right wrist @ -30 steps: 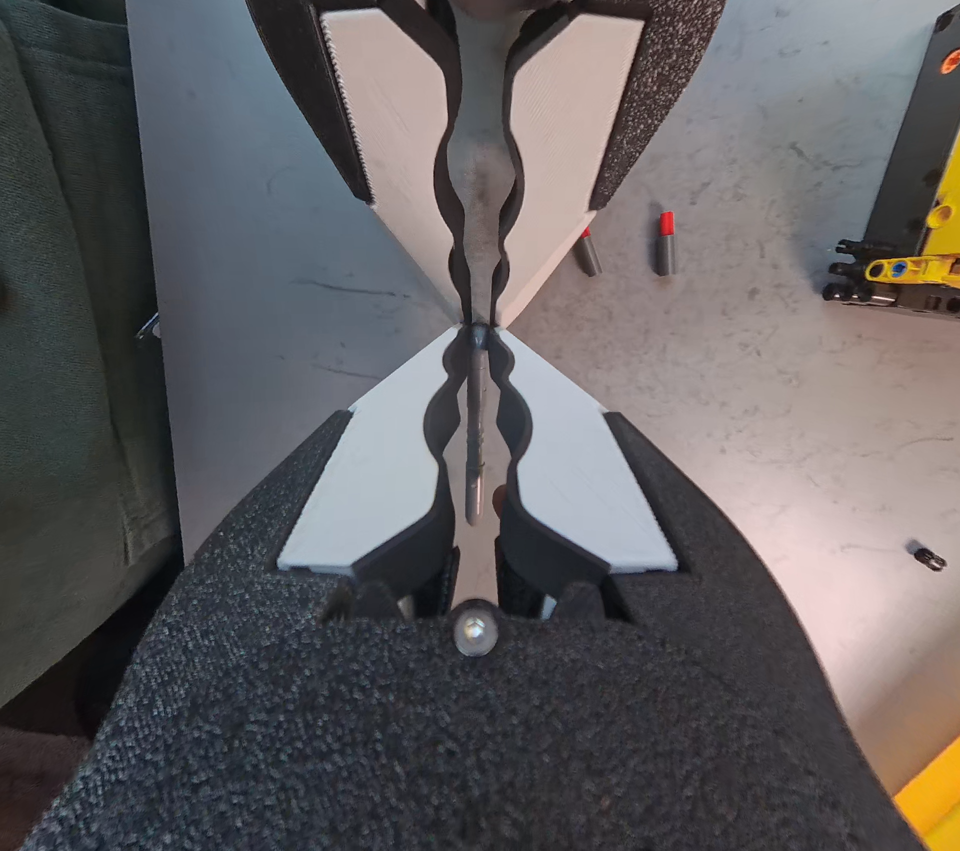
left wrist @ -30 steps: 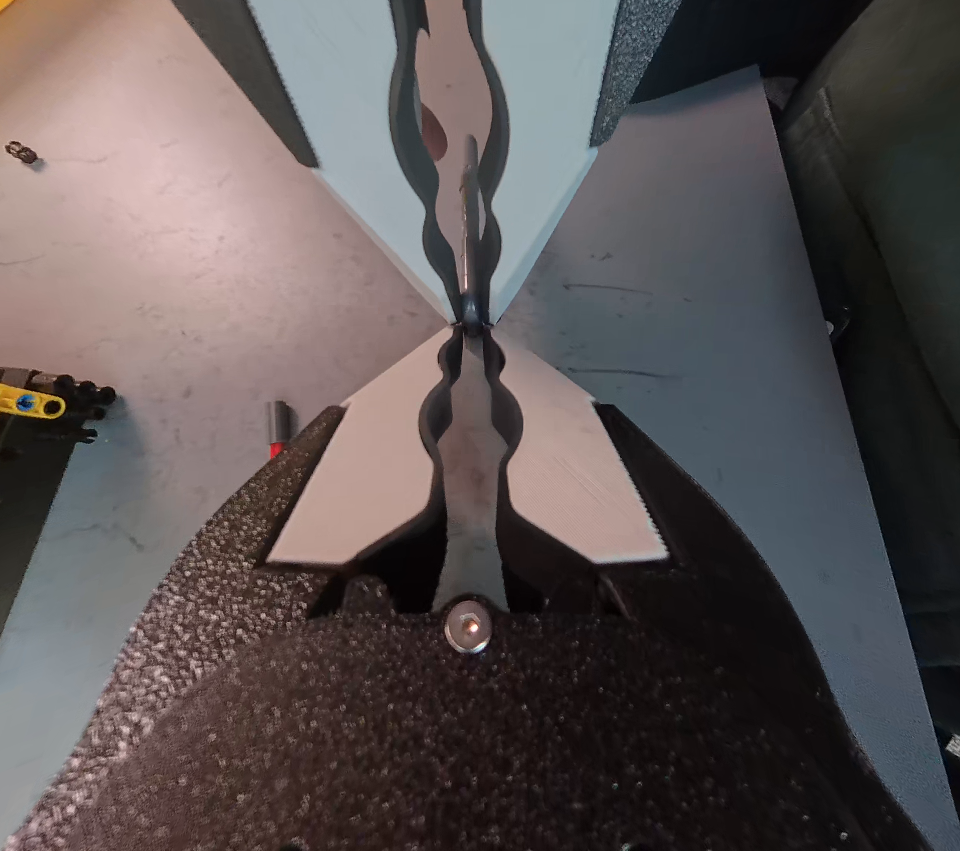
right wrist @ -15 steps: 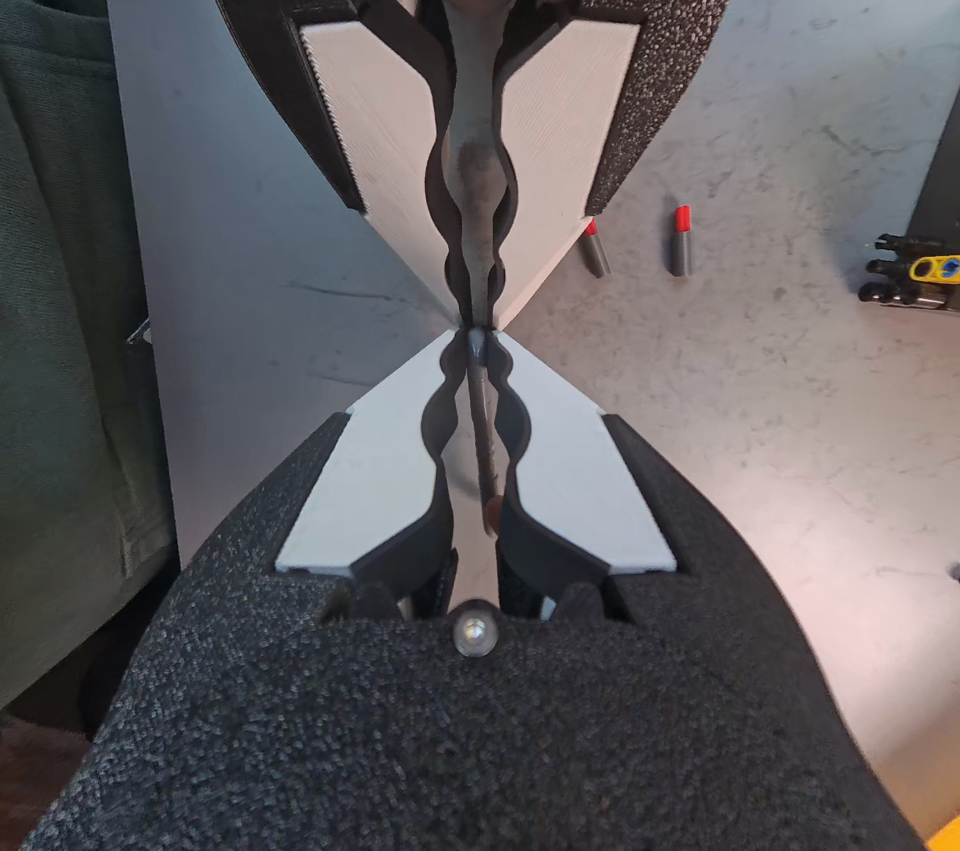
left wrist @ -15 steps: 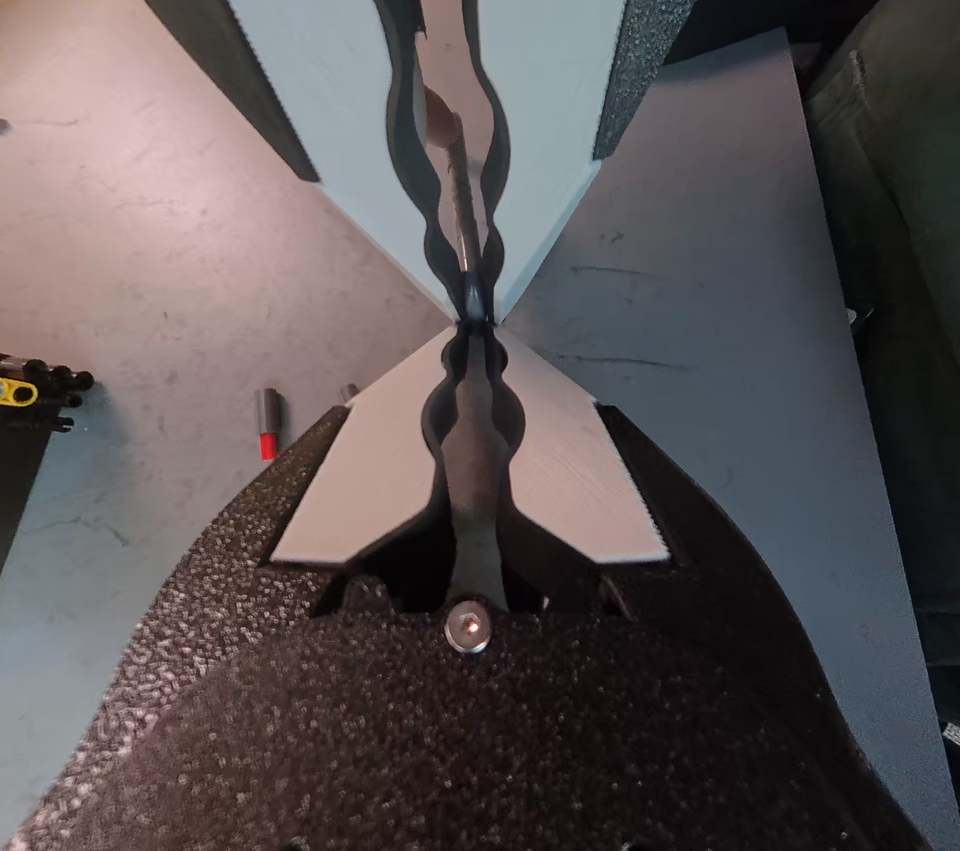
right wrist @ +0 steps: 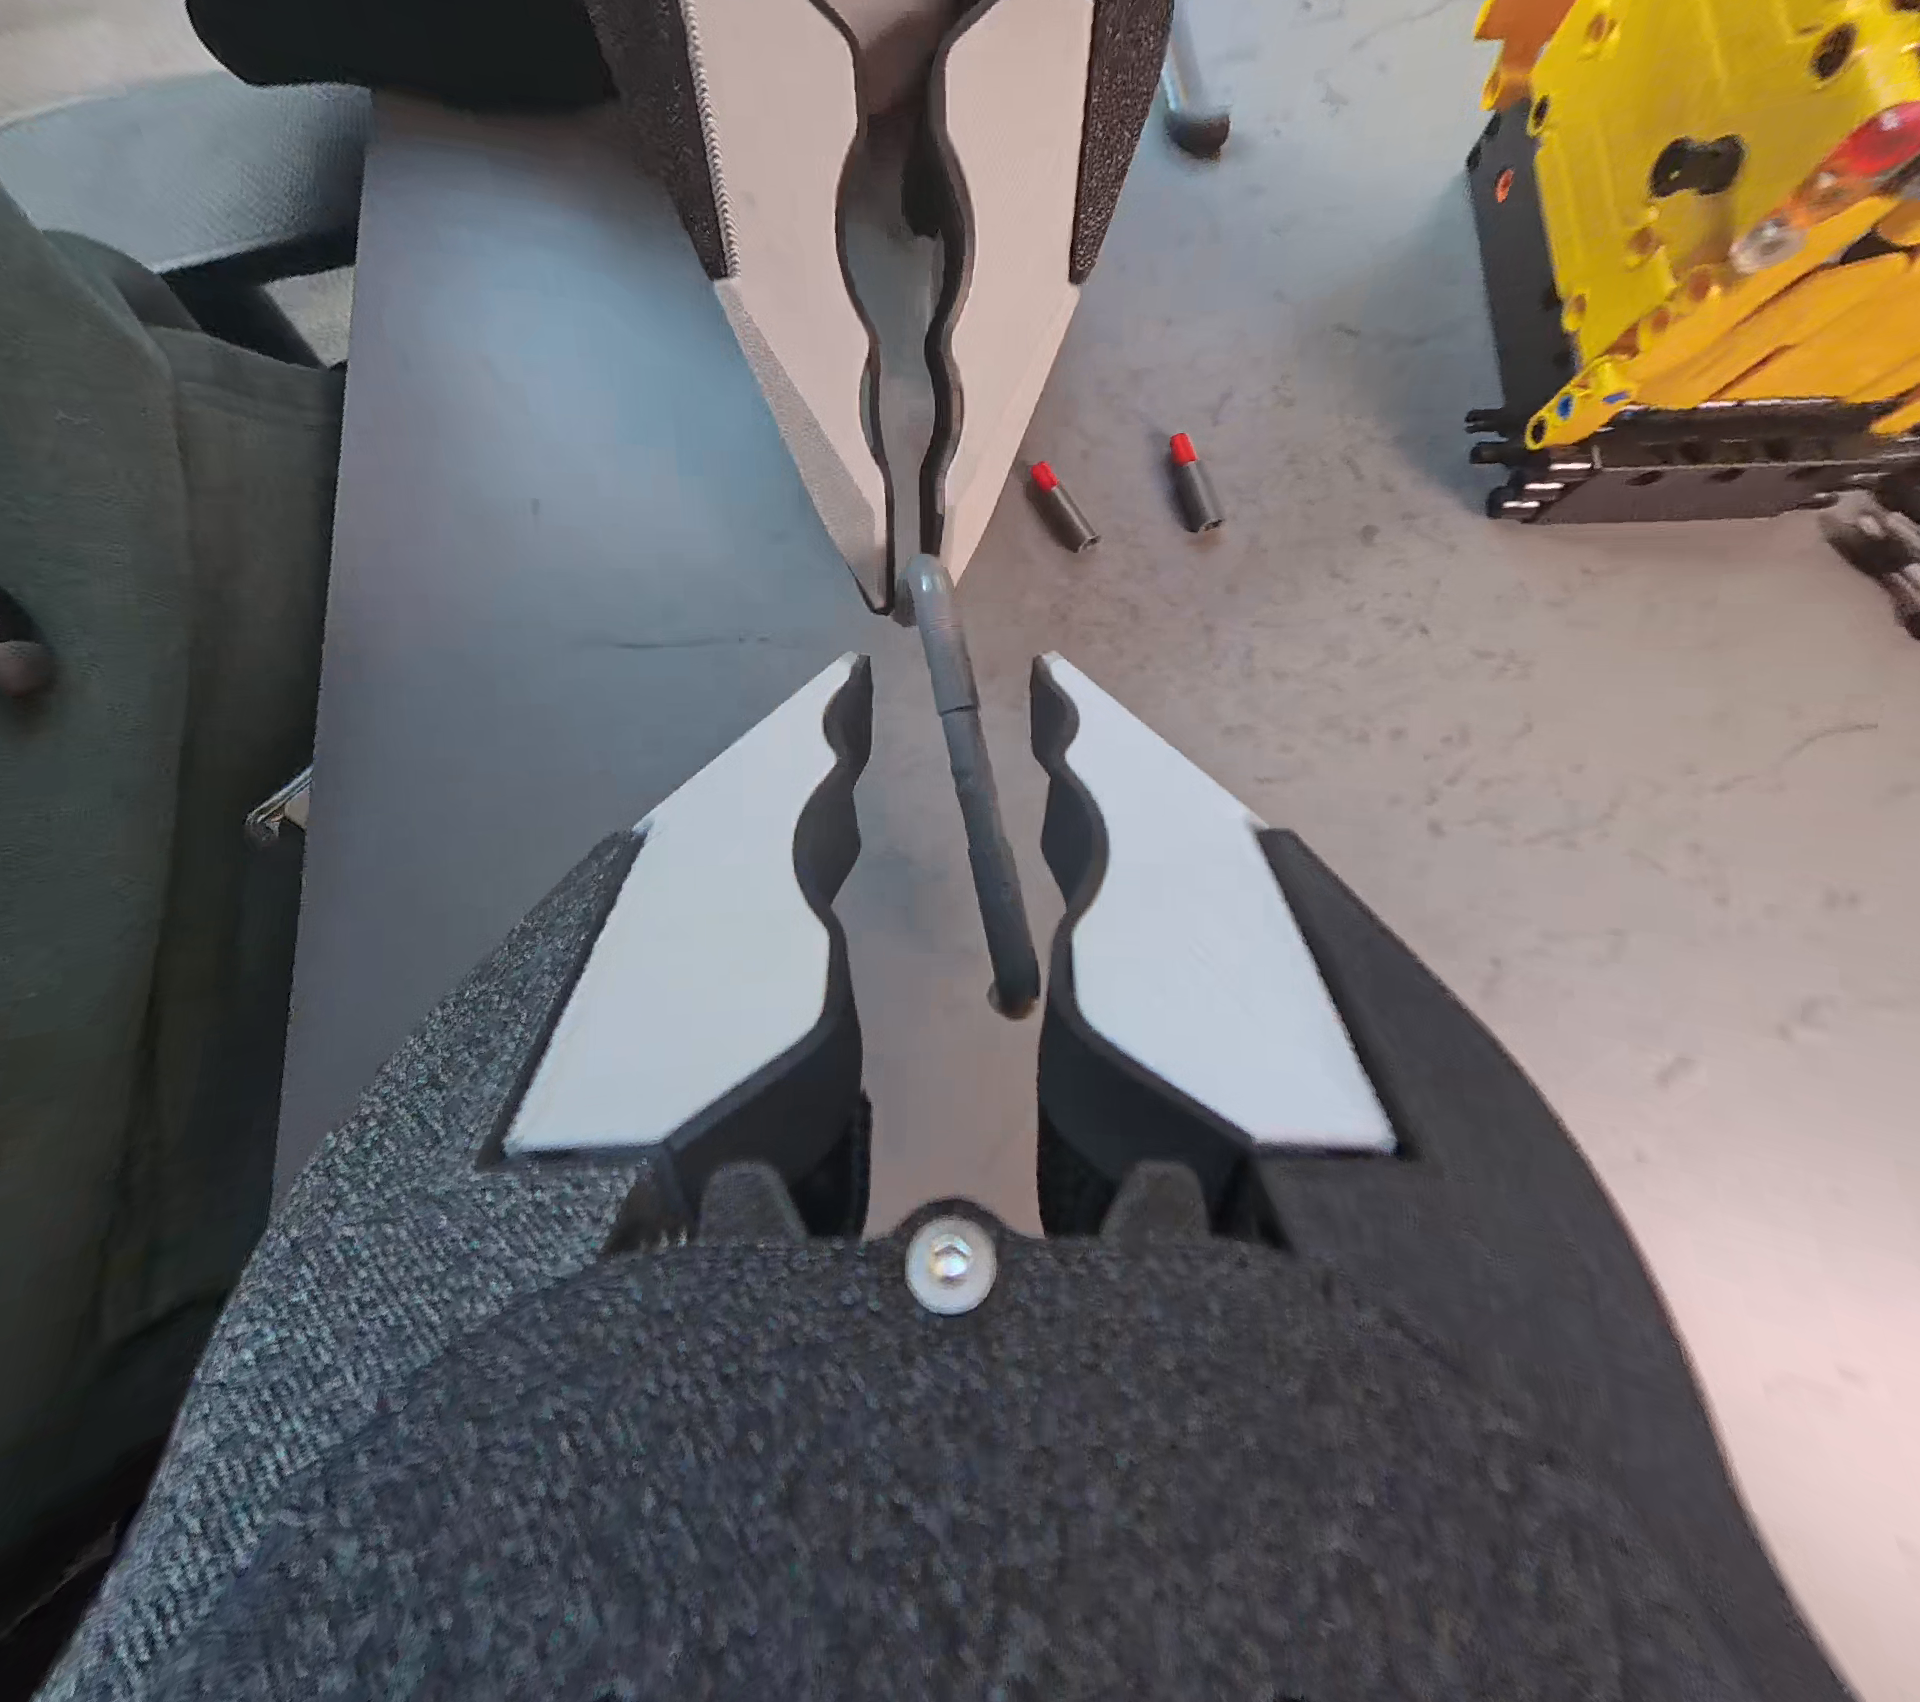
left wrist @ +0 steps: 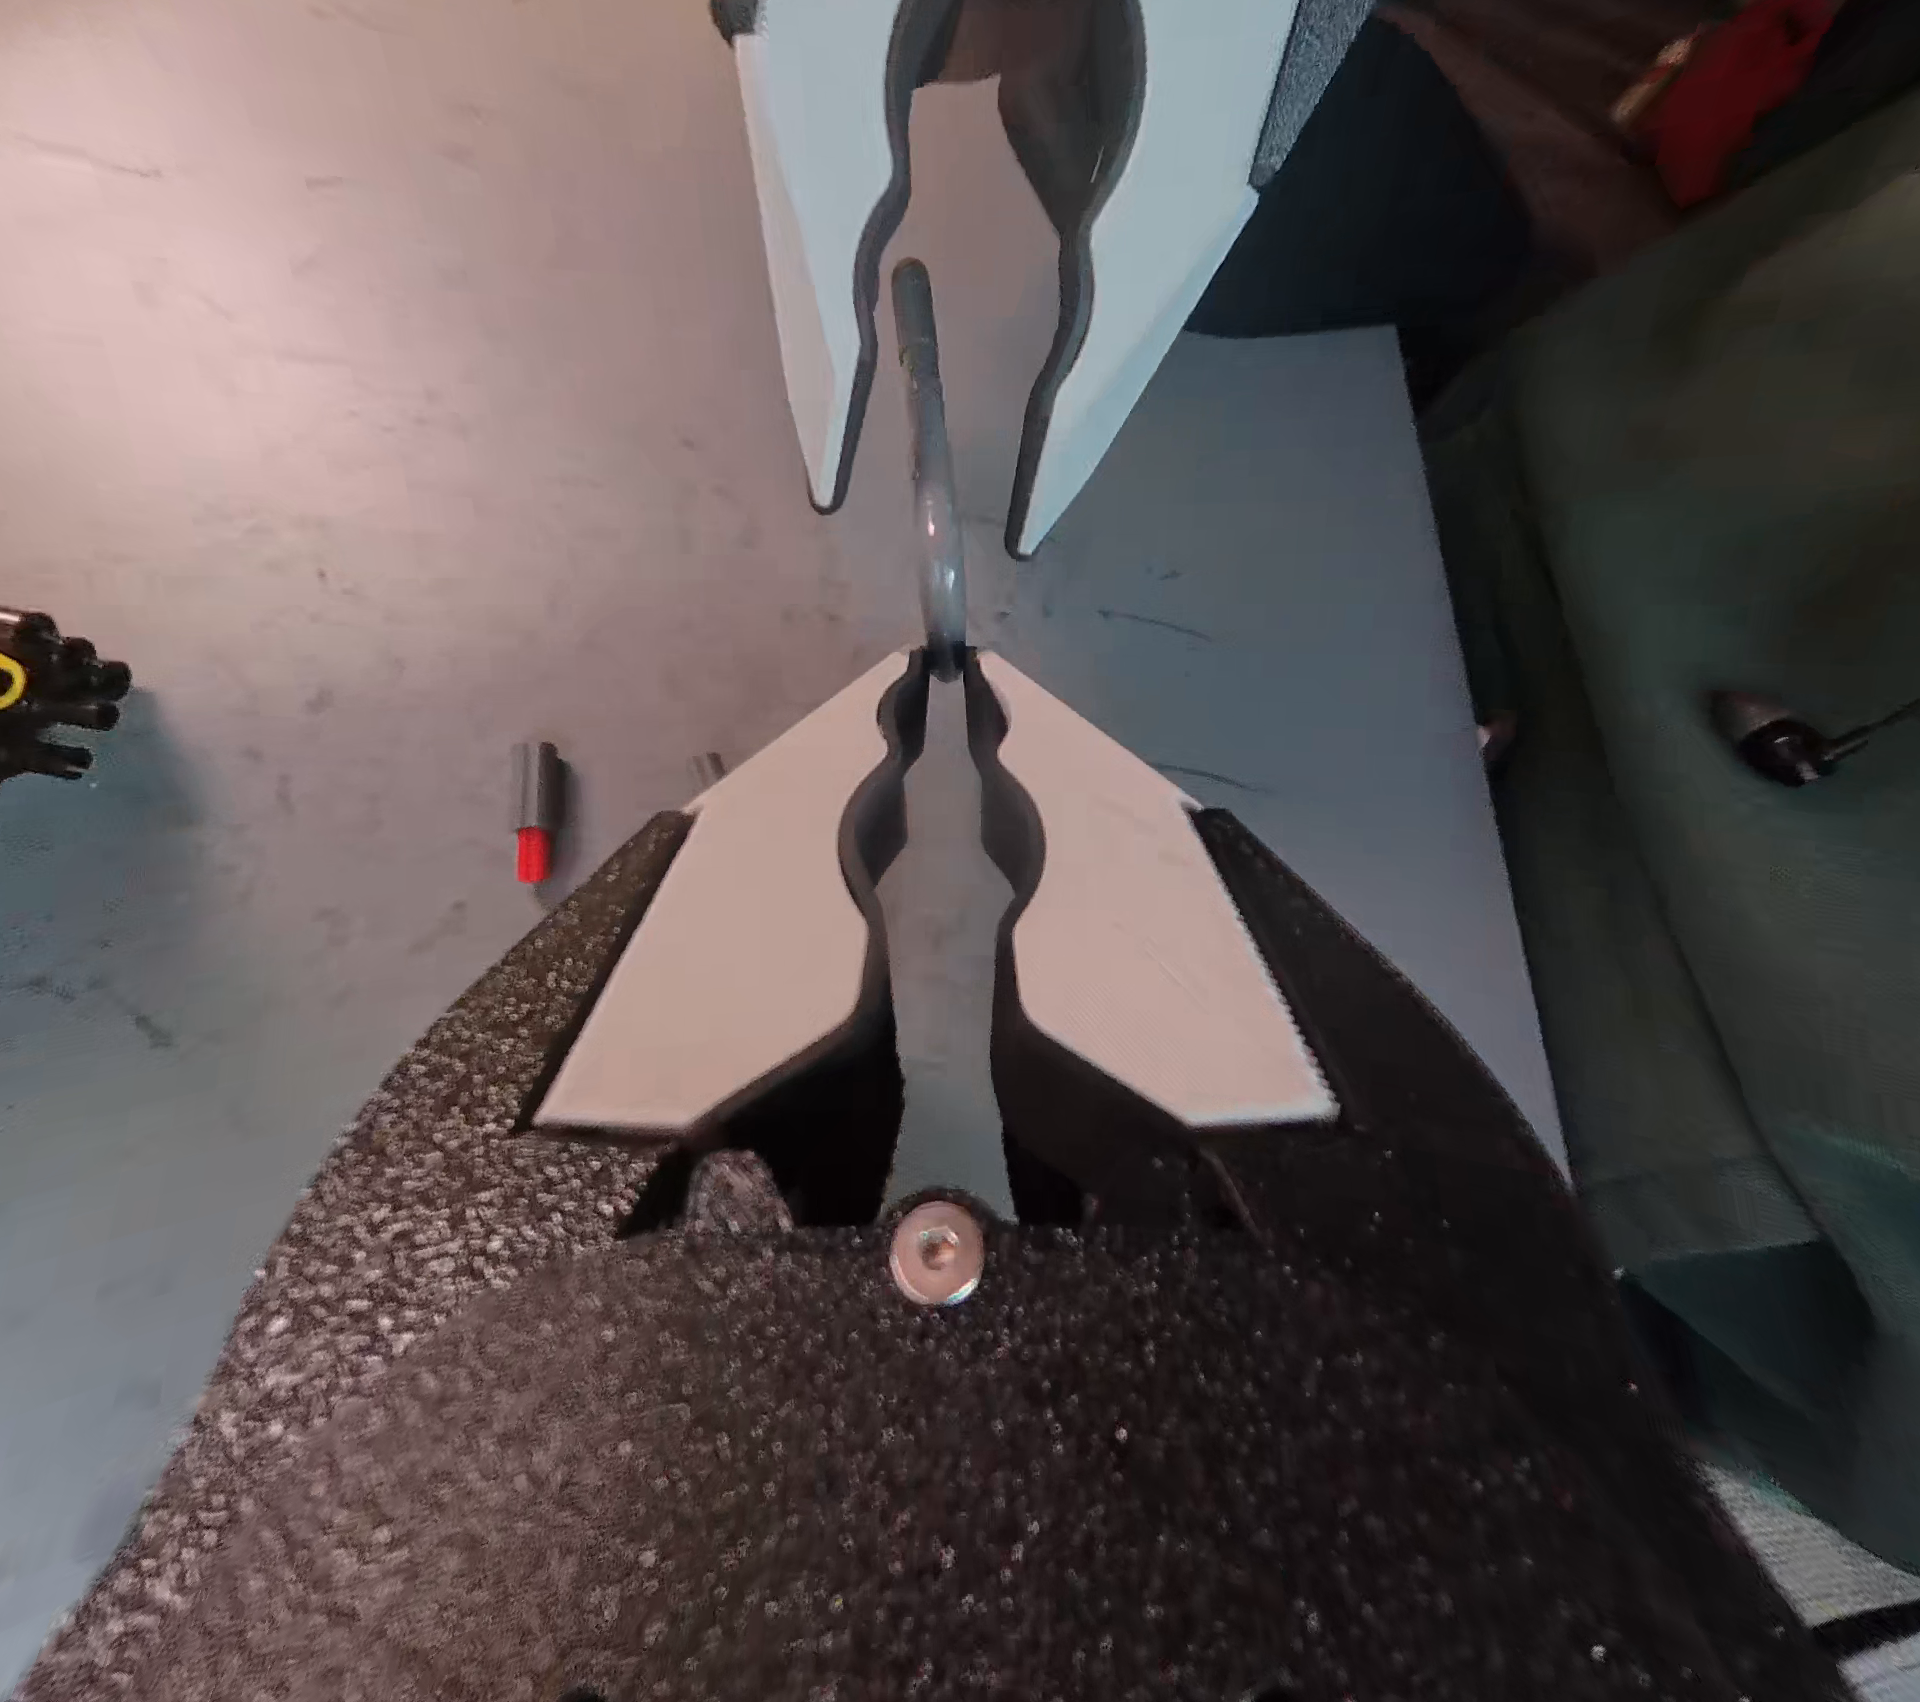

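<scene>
1. The surface (right wrist: pixel 1455 821) is pale grey and mottled, and a smoother grey sheet (right wrist: pixel 540 509) lies on it along the edge nearest a person in dark green clothing (right wrist: pixel 125 717).
2. A yellow and black brick-built model (right wrist: pixel 1704 198) stands on the surface, well to the far right of the grey rod in the right wrist view.
3. The left hand-held gripper (left wrist: pixel 943 660) has its white fingers pinched almost together at the tips, clamping one bent end of the grey rod (left wrist: pixel 930 457); in the right wrist view it reaches in from the top (right wrist: pixel 914 582).
4. The right hand-held gripper (right wrist: pixel 951 676) has its fingers parted in a clear gap and grips nothing. The rod runs through that gap, and whether it brushes a finger cannot be told. In the left wrist view the same gripper comes in from above (left wrist: pixel 920 530), spread on either side of the rod.
5. The grey rod (right wrist: pixel 971 790) is thin with a curved end, held above the sheet.
6. Two small grey pins with red tips (right wrist: pixel 1060 504) (right wrist: pixel 1193 480) lie on the surface between the rod and the model, near each other but apart.
</scene>
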The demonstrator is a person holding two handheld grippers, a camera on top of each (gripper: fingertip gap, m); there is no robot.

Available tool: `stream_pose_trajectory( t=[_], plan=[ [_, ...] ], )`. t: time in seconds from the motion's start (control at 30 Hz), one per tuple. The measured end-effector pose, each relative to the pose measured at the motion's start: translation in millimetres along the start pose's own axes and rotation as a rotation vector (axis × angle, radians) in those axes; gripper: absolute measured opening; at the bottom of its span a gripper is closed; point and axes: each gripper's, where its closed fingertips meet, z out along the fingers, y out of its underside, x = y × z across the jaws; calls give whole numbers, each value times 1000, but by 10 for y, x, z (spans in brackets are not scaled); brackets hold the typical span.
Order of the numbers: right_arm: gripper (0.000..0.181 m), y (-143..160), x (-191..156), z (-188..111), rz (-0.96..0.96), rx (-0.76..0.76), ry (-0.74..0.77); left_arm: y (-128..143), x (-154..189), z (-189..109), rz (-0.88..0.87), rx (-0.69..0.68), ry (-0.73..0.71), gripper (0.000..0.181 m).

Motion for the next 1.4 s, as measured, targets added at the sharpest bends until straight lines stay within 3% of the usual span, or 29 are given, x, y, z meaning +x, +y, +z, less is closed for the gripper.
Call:
stream_pose_trajectory(
  t=[0.3, 0.4, 0.53, 0.6, 0.87, 1.07, 1.2, 1.4],
  plan=[
    [34, -258, 118, -187, -365, 107, 318, -330, 133, -318, -402, 269, 359, 6],
    [31, -348, 86, -230, -419, 157, 338, -354, 153, -352, -458, 297, 423, 6],
    [8, -443, 68, -293, -455, 213, 332, -391, 185, -389, -475, 325, 474, 6],
    [7, -454, 54, -309, -418, 223, 285, -420, 195, -425, -468, 347, 489, 6],
    [7, -507, 134, -421, -204, 324, 183, -457, 175, -513, -275, 359, 350, 25],
    [7, -496, 135, -252, -299, 277, 236, -511, 2, -544, -342, 420, 295, 24],
    [7, -567, 137, -112, -375, 275, 277, -369, -96, -494, -280, 330, 196, 8],
    [11, -550, 241, 6, -365, 277, 266, -188, -268, -594, -114, 221, 27, 7]
  ],
)
